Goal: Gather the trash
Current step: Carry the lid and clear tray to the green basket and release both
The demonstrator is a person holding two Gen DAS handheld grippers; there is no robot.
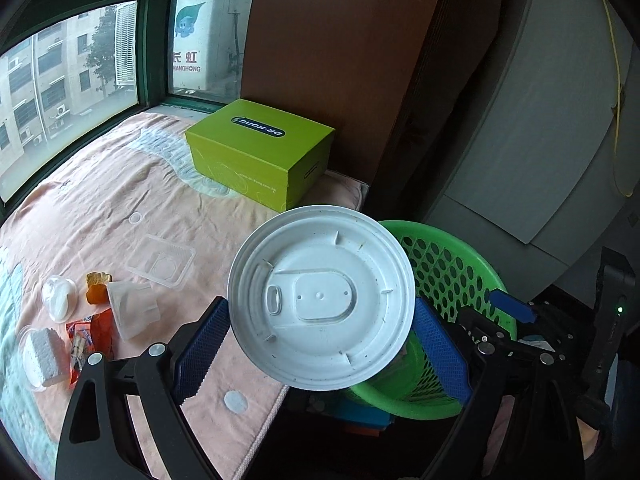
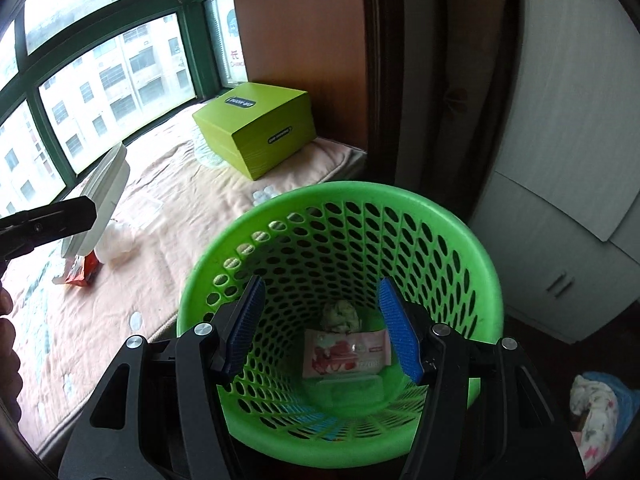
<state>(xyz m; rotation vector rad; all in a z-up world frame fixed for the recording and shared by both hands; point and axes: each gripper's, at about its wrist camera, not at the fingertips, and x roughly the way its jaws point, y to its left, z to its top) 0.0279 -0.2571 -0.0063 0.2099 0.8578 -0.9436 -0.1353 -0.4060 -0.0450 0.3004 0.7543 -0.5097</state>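
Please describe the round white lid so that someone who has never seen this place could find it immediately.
Start at the pink blanket covering the ledge under the window, and go to its near edge, where the green perforated basket stands. The round white lid is there, clamped edgewise between the blue pads of the left gripper. Unlike the scraps lying on the blanket, it is held up, large and disc-shaped.

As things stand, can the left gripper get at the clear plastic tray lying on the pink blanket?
Probably not yet. The left gripper is clamped on a round white plastic lid, so its jaws are taken. The clear plastic tray lies uncovered on the pink blanket, so the path itself looks free.
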